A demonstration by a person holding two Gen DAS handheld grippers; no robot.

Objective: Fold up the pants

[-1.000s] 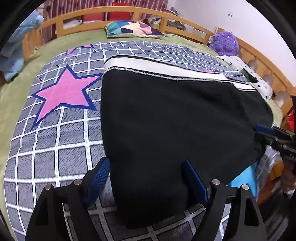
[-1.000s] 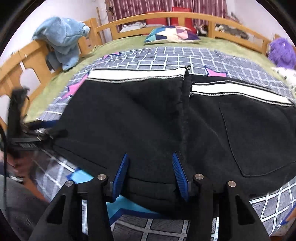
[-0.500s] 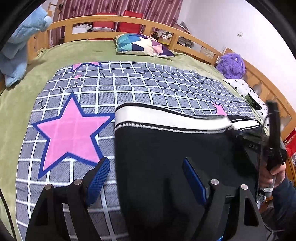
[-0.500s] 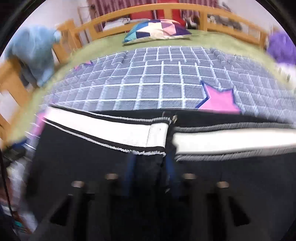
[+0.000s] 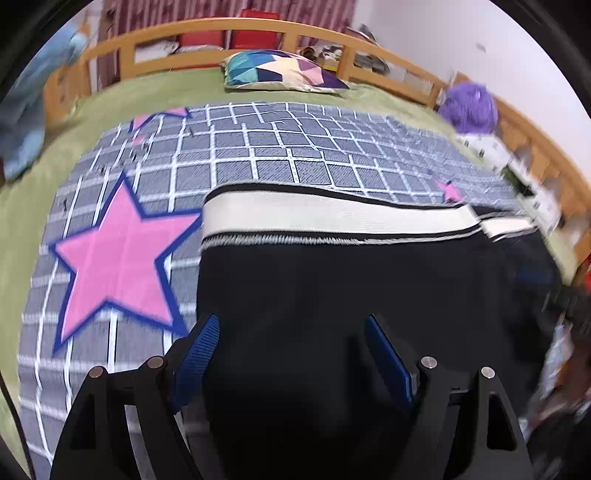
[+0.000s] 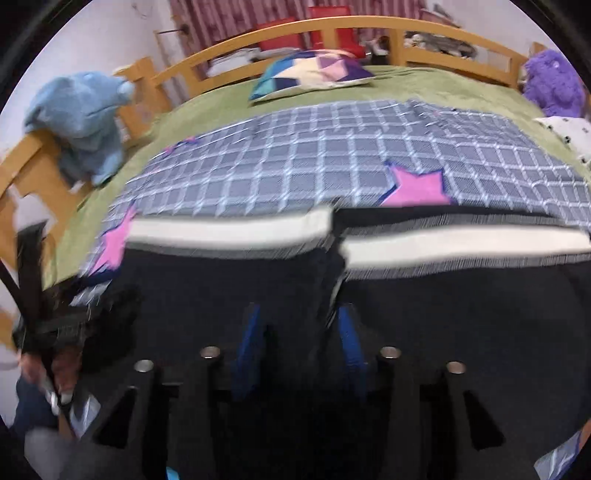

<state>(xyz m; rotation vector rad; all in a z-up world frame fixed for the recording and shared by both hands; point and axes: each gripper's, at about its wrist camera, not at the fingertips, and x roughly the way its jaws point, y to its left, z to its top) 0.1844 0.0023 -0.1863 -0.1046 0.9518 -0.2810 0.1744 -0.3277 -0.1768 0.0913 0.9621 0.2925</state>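
Black pants [image 5: 332, 280] with a white waistband [image 5: 332, 214] lie spread on the checked blanket. My left gripper [image 5: 295, 354] hovers over the pants' left part, open wide, its blue pads [image 5: 201, 350] clear of the cloth. In the right wrist view the pants [image 6: 461, 302] fill the lower half, the waistband [image 6: 229, 230] split at the middle. My right gripper [image 6: 301, 339] is over that middle seam. Its jaws are opening, with a ridge of black fabric between them; the picture is blurred. The left gripper's handle [image 6: 31, 291] and a hand [image 6: 59, 369] show at the far left.
The grey checked blanket [image 5: 258, 147] with pink stars [image 5: 114, 258] covers a green sheet [image 6: 424, 88]. A wooden rail [image 6: 332, 27] runs around the bed. A patterned pillow [image 5: 284, 72], a purple plush toy [image 5: 469, 107], a blue plush toy [image 6: 81, 118] and a white dotted cloth [image 6: 565, 129] lie along the edges.
Both grippers have moved up the pants toward the waistband, which now sits closer in both views. The right jaws narrowed on the middle fabric half a second ago and now stand wider.
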